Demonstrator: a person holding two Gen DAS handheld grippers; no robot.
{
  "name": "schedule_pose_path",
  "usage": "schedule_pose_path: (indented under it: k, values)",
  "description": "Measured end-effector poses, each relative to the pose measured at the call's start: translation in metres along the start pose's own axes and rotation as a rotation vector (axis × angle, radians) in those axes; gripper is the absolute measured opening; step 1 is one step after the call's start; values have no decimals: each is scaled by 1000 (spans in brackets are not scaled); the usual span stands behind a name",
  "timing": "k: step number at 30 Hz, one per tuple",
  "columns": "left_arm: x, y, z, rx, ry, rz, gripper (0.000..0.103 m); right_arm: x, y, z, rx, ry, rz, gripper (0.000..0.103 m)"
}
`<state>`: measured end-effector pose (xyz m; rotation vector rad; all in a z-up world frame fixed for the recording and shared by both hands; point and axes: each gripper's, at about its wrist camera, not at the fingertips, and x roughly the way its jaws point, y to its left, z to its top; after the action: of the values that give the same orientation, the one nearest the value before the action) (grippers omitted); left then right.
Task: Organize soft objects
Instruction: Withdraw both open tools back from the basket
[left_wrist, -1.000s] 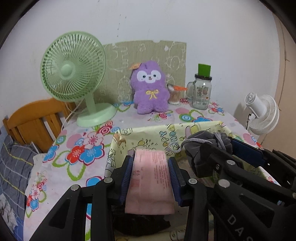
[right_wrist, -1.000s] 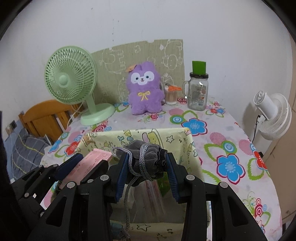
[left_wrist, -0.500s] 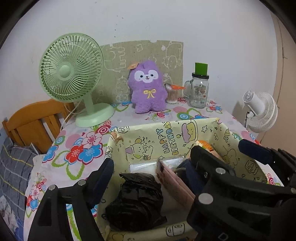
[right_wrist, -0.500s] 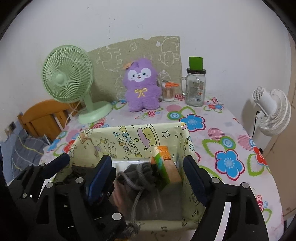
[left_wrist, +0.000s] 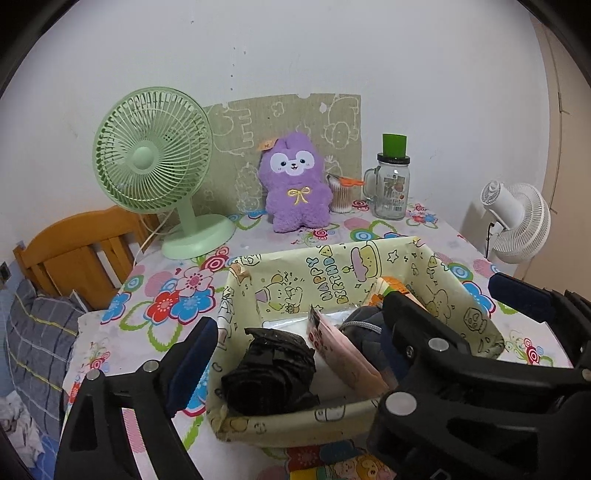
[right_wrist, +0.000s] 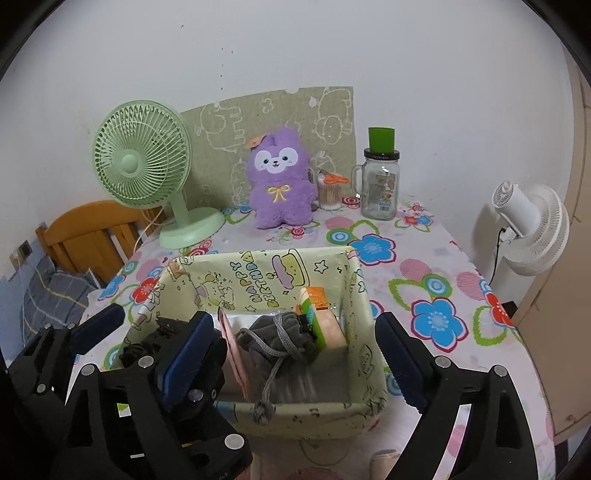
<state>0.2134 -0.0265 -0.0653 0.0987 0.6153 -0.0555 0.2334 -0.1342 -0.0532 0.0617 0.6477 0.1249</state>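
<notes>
A yellow "Happy Birthday" fabric box (left_wrist: 332, 258) (right_wrist: 258, 269) stands on the flowered table. In it lie a black bundle (left_wrist: 271, 369), a pink packet (left_wrist: 343, 350) (right_wrist: 234, 350), a grey drawstring pouch (right_wrist: 280, 332) (left_wrist: 364, 325) and an orange-green block (right_wrist: 321, 317). My left gripper (left_wrist: 291, 354) hangs over the box's near left part, its jaws opening, gripping nothing. My right gripper (right_wrist: 293, 358) hangs over the near right part, jaws opening too, with the pouch lying loose below them. A purple plush (left_wrist: 293, 184) (right_wrist: 279, 184) sits upright at the back of the table.
At the back left is a green desk fan (left_wrist: 155, 162). Right of the plush stand a cotton-swab tub (left_wrist: 341, 195) and a glass jar mug with a green lid (left_wrist: 391, 184). Off the table's right edge stands a white fan (left_wrist: 517, 218), and a wooden chair back (left_wrist: 81, 251) is at the left.
Both grippers opened wide. The left let go of the pink packet and the right let go of the grey pouch; both items now lie in the box. Both grippers drew back slightly.
</notes>
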Motion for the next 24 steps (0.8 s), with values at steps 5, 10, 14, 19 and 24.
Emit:
schedule_pose_path:
  k: [5,10,14,19,24]
  values:
    - [-11,-3,-2,1,-2,-7,93,-13,-1,-1,-3,-9,-6,92]
    - [-24,-7,-5,-6,-22,-3,98,-28,-2,-5,-7,-22,-13,93]
    - [-32,-10,-10,-7,-21,-7,98,-38,-3,-9,-13,-26,-20,93]
    - [-46,-13,-13,-12,-28,-16,99,-52,-4,-13,-18,-36,-22,93]
    - [-59,-16,-14,-12,-41,-19,99,-66,-4,-15,-22,-53,-21,93]
